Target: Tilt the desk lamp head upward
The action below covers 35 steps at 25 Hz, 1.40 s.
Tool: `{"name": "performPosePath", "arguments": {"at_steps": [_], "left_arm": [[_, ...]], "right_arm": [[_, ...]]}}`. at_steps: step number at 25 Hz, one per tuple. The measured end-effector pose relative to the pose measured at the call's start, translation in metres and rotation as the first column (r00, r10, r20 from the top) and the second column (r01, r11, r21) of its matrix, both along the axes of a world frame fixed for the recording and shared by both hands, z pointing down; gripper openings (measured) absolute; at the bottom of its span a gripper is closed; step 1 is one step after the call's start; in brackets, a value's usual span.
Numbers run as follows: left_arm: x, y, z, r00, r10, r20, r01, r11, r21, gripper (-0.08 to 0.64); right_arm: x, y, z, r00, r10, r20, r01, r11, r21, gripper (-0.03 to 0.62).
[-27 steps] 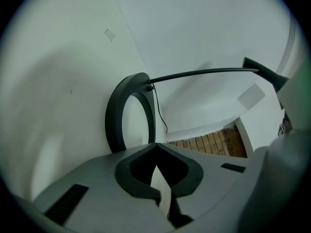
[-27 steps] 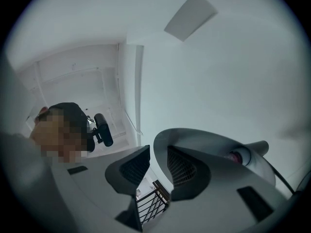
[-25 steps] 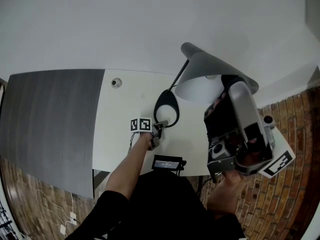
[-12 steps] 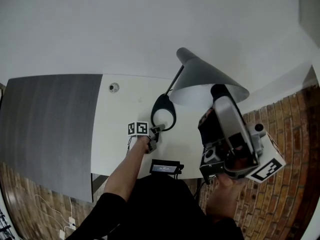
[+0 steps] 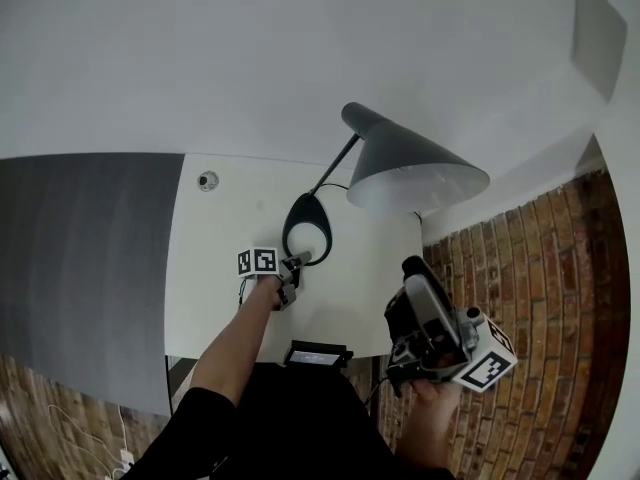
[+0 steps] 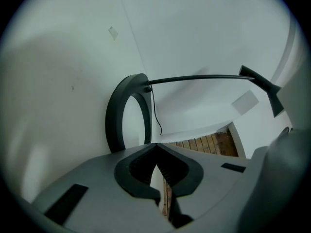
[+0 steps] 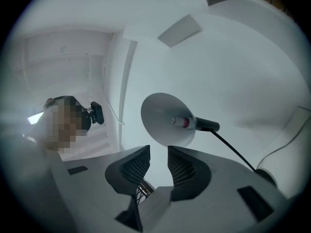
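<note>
The desk lamp has a grey cone shade (image 5: 410, 173) on a thin black arm (image 5: 330, 168) that rises from a black ring base (image 5: 307, 230) on the white desk (image 5: 215, 268). My left gripper (image 5: 298, 261) rests at the near edge of the ring base (image 6: 127, 113). Its tips (image 6: 156, 149) meet, shut, with nothing seen between them. My right gripper (image 5: 413, 266) hangs low at the right, well clear of the shade. Its jaws (image 7: 158, 152) stand open and empty. Beyond them the pale inside of the shade (image 7: 165, 118) and its bulb socket show.
A dark grey panel (image 5: 80, 258) adjoins the desk on the left. Brick floor (image 5: 530, 268) lies to the right. A small round fitting (image 5: 208, 180) sits in the desk's far corner, and a black device (image 5: 315, 354) sits at its near edge. The lamp's cable (image 6: 155, 115) trails from the base.
My right gripper has drawn back from the shade's rim, down and towards me. My left gripper has stayed at the ring base.
</note>
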State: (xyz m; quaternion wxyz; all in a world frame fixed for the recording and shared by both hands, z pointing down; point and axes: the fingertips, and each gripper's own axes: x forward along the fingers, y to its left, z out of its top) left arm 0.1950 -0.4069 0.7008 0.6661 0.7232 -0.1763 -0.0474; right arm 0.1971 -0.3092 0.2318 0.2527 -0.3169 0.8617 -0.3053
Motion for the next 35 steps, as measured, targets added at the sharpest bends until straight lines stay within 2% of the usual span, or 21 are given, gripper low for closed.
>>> {"name": "performPosePath", "arguments": {"at_steps": [4,8,11,14,17,20,24,26,29,32,33,35], "left_arm": [[-0.007,-0.005,-0.003,0.996,-0.062,-0.061,0.061,0.998,-0.008,0.009],[-0.017,-0.004,-0.010,0.984,-0.126,-0.125,0.122,0.992,-0.041,0.009],[-0.032,0.010,-0.026,0.974,-0.159,-0.161,0.160,0.987,-0.009,0.009],[-0.054,0.026,-0.052,0.961,-0.201,-0.192,0.214,0.975,0.054,0.009],[-0.077,0.053,-0.086,0.949,-0.226,-0.220,0.260,0.955,0.141,0.011],[-0.104,0.090,-0.115,0.925,-0.281,-0.254,0.336,0.919,0.207,0.011],[-0.138,0.161,-0.128,0.899,-0.352,-0.259,0.405,0.894,0.189,0.009],[-0.161,0.203,-0.133,0.880,-0.404,-0.250,0.456,0.865,0.209,0.009],[-0.201,0.261,-0.149,0.830,-0.504,-0.237,0.555,0.788,0.266,0.009],[-0.232,0.320,-0.170,0.773,-0.594,-0.221,0.634,0.720,0.282,0.009],[-0.241,0.338,-0.179,0.760,-0.613,-0.215,0.649,0.702,0.294,0.009],[-0.255,0.364,-0.205,0.750,-0.627,-0.210,0.657,0.670,0.344,0.009]], "right_arm": [[0.012,0.027,0.034,0.998,0.067,-0.014,-0.068,0.994,-0.088,0.103],[0.017,0.048,0.050,0.995,0.092,-0.034,-0.096,0.987,-0.132,0.103],[0.018,0.055,0.056,0.997,0.076,-0.028,-0.080,0.987,-0.138,0.103],[0.013,0.055,0.056,0.999,0.035,-0.006,-0.036,0.992,-0.120,0.103],[0.005,0.057,0.057,0.999,-0.024,0.030,0.027,0.993,-0.114,0.103],[0.009,0.071,0.060,0.996,-0.071,0.062,0.077,0.992,-0.102,0.103],[0.031,0.102,0.080,0.991,-0.100,0.086,0.111,0.985,-0.129,0.103],[0.040,0.119,0.096,0.987,-0.117,0.110,0.134,0.979,-0.155,0.101],[0.047,0.145,0.115,0.974,-0.153,0.165,0.181,0.969,-0.167,0.101],[0.045,0.171,0.133,0.957,-0.198,0.213,0.237,0.955,-0.177,0.101],[0.042,0.177,0.139,0.951,-0.212,0.227,0.255,0.949,-0.184,0.101],[0.038,0.189,0.144,0.941,-0.229,0.249,0.279,0.942,-0.189,0.101]]}}
